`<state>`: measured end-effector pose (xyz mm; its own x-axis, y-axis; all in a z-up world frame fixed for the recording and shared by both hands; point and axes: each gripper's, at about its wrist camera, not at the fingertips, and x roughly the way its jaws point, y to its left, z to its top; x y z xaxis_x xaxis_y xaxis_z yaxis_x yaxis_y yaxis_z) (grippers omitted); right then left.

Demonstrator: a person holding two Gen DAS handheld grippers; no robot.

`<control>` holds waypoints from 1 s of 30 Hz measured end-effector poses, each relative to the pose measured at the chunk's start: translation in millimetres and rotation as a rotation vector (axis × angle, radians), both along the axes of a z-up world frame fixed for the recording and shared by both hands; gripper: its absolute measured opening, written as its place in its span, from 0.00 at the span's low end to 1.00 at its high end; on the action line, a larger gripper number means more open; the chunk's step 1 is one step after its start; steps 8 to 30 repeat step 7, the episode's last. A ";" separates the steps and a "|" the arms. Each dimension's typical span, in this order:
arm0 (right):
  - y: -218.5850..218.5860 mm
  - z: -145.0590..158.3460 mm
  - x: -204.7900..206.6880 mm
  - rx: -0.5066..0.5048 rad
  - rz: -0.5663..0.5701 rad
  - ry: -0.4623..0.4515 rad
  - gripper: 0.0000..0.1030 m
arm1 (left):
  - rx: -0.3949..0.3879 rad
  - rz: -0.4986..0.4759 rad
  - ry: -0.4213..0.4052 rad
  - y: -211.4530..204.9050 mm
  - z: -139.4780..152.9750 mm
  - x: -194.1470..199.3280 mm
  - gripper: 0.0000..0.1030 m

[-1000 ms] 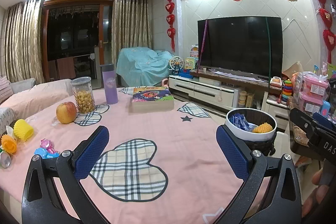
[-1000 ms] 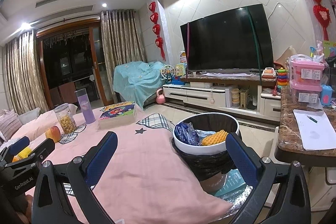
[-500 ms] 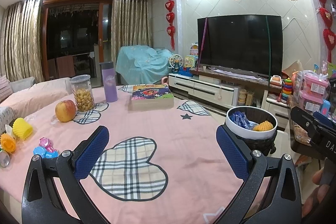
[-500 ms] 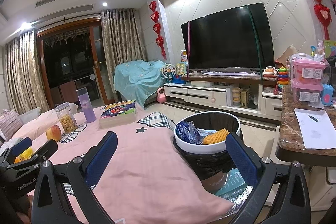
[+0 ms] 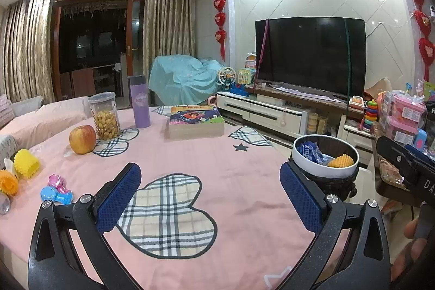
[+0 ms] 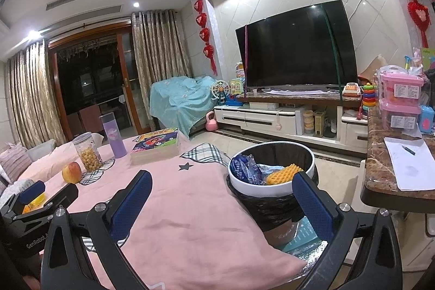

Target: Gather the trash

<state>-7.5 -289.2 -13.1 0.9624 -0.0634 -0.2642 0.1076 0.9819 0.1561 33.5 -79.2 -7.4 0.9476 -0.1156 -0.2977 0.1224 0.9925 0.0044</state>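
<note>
While both claws, the left claw (image 5: 210,193) and the right claw (image 6: 221,197), remain wide open and empty over the pink-clothed bench (image 5: 190,159), note that nothing has shifted: trash lies in the white-rimmed, black-lined bin (image 6: 272,188).

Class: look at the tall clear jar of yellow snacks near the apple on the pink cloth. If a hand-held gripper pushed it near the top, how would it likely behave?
The jar stands tall on a narrow base, so a high push would probably tip it rather than slide it. It rests on soft cloth, which likely grips its base. Its smooth clear wall may be slippery, and being mostly full, it looks fairly heavy.
</note>
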 end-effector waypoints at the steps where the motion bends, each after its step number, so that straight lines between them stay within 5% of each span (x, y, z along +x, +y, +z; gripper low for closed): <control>1: 0.6 -0.5 0.5 0.002 0.002 0.002 1.00 | 0.000 0.001 0.003 0.2 -0.8 0.5 1.00; 30: 1.1 -3.3 6.6 0.017 0.013 0.018 1.00 | 0.002 -0.009 0.023 1.5 -7.2 7.2 1.00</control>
